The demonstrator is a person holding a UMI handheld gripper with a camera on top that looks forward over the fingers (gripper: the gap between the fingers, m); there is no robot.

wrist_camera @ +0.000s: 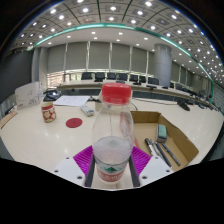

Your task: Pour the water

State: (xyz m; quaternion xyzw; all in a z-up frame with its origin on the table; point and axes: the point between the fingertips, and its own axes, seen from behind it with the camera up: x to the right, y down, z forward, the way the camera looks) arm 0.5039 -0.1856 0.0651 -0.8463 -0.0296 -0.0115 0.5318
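Off to your left, a patterned cup (48, 112) stands on the pale table (30, 135), well apart from your fingers. Just right of it lies a flat red disc (74, 122), possibly a coaster. Centre, your gripper (113, 160) is clamped on the water bottle (113, 140), both pads pressing its sides; it stands upright with the red cap (116, 94) on. To the right sits an open cardboard box (165, 140). No pouring has begun, I judge: uncapping, carrying and tipping remain.
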